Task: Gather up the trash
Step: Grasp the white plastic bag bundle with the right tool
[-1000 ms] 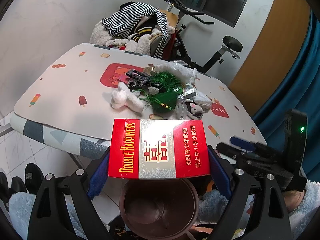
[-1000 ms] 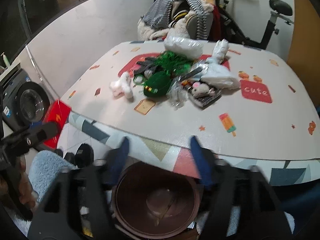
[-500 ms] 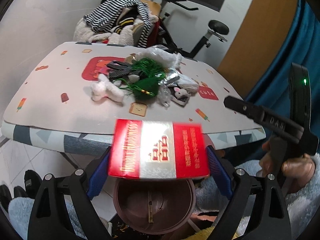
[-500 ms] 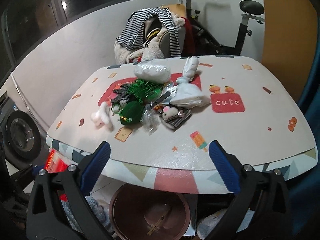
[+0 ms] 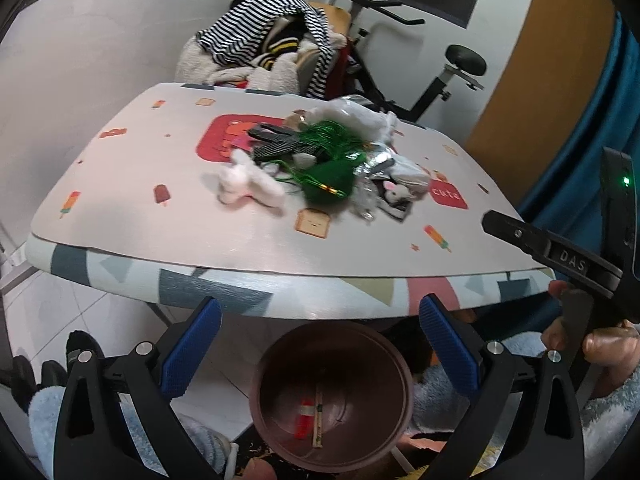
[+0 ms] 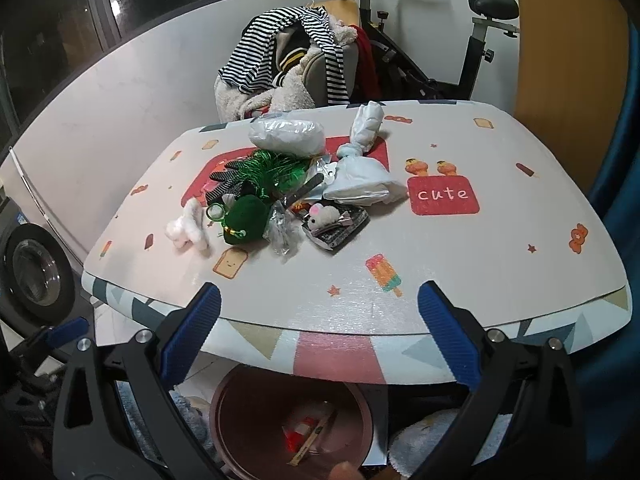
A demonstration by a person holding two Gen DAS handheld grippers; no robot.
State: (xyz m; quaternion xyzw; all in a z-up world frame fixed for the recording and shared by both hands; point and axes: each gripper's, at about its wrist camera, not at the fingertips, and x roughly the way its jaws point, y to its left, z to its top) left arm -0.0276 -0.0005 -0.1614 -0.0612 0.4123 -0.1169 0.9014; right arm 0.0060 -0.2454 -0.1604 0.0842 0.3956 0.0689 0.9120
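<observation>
My left gripper (image 5: 318,344) is open and empty, right above a brown bin (image 5: 332,396) on the floor below the table's front edge. A red cigarette box (image 5: 305,418) lies inside the bin beside a thin stick. My right gripper (image 6: 318,336) is open and empty over the table's front edge, with the same bin (image 6: 294,424) below it. A pile of trash (image 6: 288,192) lies mid-table: green tinsel, a green pouch, white bags, a white fluffy piece (image 6: 186,230) and a toy mouse on a dark packet.
The table (image 6: 460,264) has a patterned cloth. A chair heaped with striped clothes (image 6: 296,56) and an exercise bike (image 6: 476,36) stand behind it. A washing machine (image 6: 32,272) is at the left. A blue curtain hangs at the right.
My left gripper opened and the red cigarette box dropped from it into the bin. My right gripper rose and swung toward the table.
</observation>
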